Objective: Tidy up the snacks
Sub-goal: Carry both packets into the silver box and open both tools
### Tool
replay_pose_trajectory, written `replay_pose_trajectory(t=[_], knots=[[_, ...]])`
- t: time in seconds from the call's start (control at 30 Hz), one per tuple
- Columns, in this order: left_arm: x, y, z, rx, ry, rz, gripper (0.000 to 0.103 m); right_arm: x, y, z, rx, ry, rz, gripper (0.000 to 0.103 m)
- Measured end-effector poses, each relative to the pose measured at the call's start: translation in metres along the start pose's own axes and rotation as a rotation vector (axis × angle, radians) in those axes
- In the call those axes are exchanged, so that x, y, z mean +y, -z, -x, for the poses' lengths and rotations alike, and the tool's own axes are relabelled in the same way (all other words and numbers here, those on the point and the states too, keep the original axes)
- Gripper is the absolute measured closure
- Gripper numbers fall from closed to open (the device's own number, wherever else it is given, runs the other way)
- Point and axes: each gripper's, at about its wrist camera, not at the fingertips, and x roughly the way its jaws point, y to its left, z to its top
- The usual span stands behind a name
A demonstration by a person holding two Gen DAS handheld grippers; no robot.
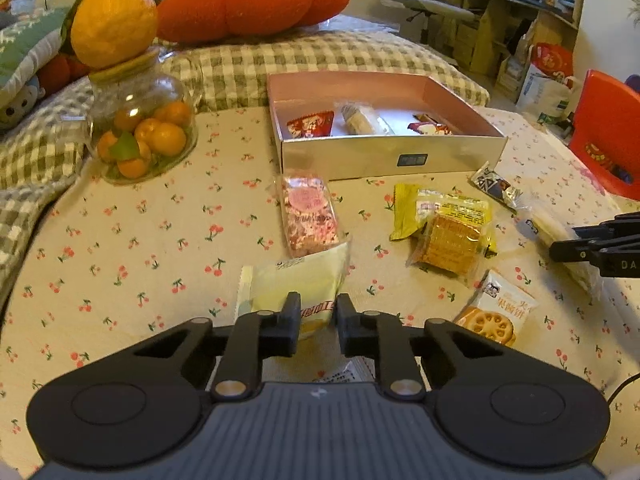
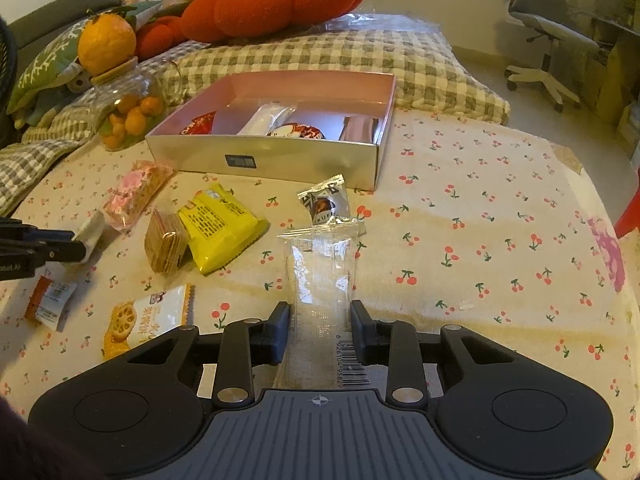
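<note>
our left gripper (image 1: 318, 312) has its fingers closed on the near edge of a pale yellow snack packet (image 1: 296, 284), just in front of a pink snack bar (image 1: 310, 210). our right gripper (image 2: 320, 320) has its fingers set apart either side of a clear long packet (image 2: 320, 276), touching neither side that we can see. the open box (image 1: 392, 156) sits beyond on the cherry cloth (image 1: 140, 240), a few snacks inside.

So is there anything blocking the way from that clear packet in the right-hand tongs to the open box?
Mostly no. The clear packet lies between the right tongs, and the silver box is open on top. Only a small dark-printed packet lies on the cloth between them; lifting the packet would likely clear it.
</note>
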Motion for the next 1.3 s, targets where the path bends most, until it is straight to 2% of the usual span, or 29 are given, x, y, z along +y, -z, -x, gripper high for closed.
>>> replay_pose_trajectory(t=[0.17, 0.43, 0.97, 1.3], knots=[[-0.003, -0.001, 0.003, -0.016, -0.019, -0.005, 0.092, 0.001, -0.003, 0.003, -0.013, -0.008, -0.006, 0.074], [0.004, -0.01, 0.015, -0.05, -0.016, 0.055, 0.096, 0.001, -0.013, 0.011, -0.04, -0.024, -0.038, 0.074], [0.012, -0.036, 0.033, -0.135, 0.05, 0.201, 0.097, 0.001, -0.051, 0.016, -0.087, -0.07, -0.174, 0.074], [0.005, -0.066, 0.025, -0.175, 0.092, 0.289, 0.097, 0.006, -0.079, 0.006, -0.107, -0.084, -0.273, 0.074]])
